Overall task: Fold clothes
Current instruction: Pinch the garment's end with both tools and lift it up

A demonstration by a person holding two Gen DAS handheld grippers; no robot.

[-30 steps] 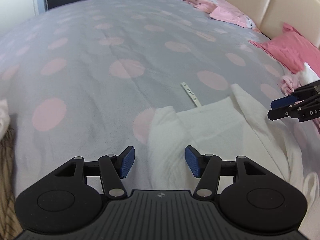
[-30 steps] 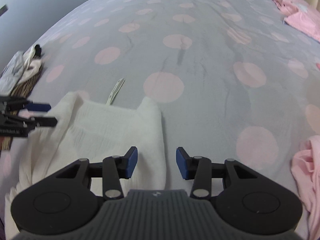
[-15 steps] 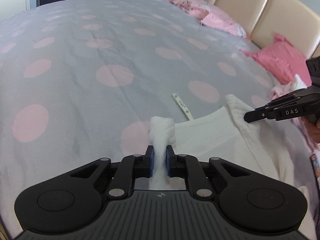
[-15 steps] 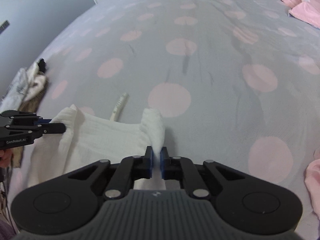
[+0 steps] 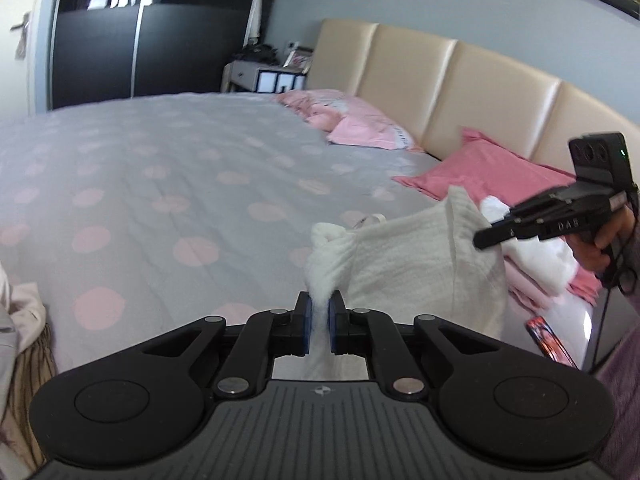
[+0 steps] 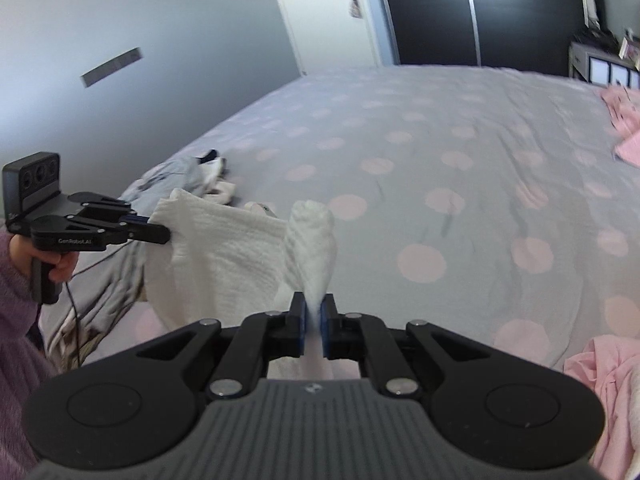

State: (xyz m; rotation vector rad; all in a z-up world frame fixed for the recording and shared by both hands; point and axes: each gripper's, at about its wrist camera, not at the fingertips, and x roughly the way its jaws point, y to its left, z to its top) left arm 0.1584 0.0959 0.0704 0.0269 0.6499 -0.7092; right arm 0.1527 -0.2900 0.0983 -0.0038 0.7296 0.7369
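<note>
A white textured garment (image 5: 416,264) hangs in the air above the bed, stretched between both grippers. My left gripper (image 5: 319,320) is shut on one top corner of it. My right gripper (image 6: 313,322) is shut on the other top corner, and the garment (image 6: 224,256) sags between them. In the left wrist view the right gripper (image 5: 484,238) shows at the right, pinching the cloth. In the right wrist view the left gripper (image 6: 160,233) shows at the left, doing the same. The garment's lower part is hidden below the grippers.
The bed (image 5: 168,184) has a grey cover with pink dots. Pink pillows (image 5: 480,172) and pink and white clothes (image 5: 536,264) lie by the beige headboard (image 5: 440,80). A heap of grey and white clothes (image 6: 192,172) lies at the bed's left edge. Pink cloth (image 6: 608,380) lies at the right.
Both grippers closed on the garment's top corners on the bed, then lifted it up into the air. The views now tilt up to the room.
</note>
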